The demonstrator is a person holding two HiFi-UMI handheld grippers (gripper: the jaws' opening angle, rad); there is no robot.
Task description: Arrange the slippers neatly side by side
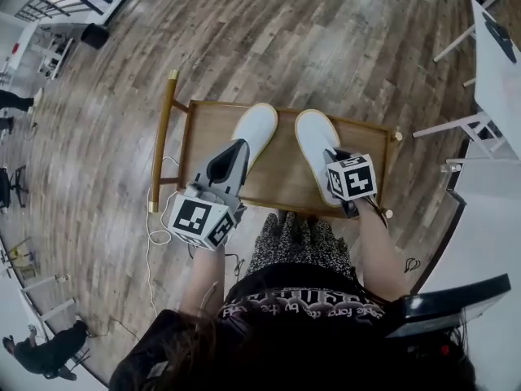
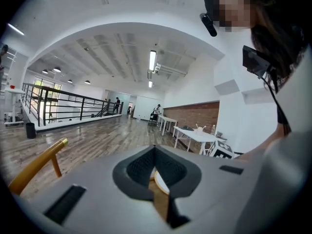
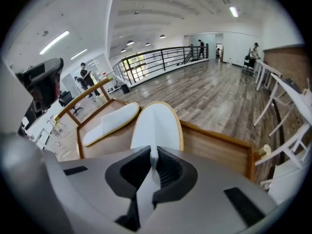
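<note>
Two white slippers with tan rims lie toe-away on a low wooden tray table (image 1: 207, 141). The left slipper (image 1: 257, 125) (image 3: 107, 123) lies flat and angled to the right. My left gripper (image 1: 238, 147) (image 2: 154, 151) hangs raised over its heel, pads shut together; through the slit below them a bit of this slipper (image 2: 161, 182) and wood shows. The right slipper (image 1: 314, 139) (image 3: 157, 125) points straight ahead. My right gripper (image 1: 336, 155) (image 3: 153, 156) is at its heel, shut on a fold of its white fabric.
A curved wooden rail (image 1: 163, 137) (image 2: 36, 165) runs along the tray's left side, and the far rim (image 3: 219, 139) stands raised. A white cable (image 1: 155, 226) trails on the plank floor. White tables (image 1: 496, 63) stand at the right. My patterned lap (image 1: 297, 243) is just behind the tray.
</note>
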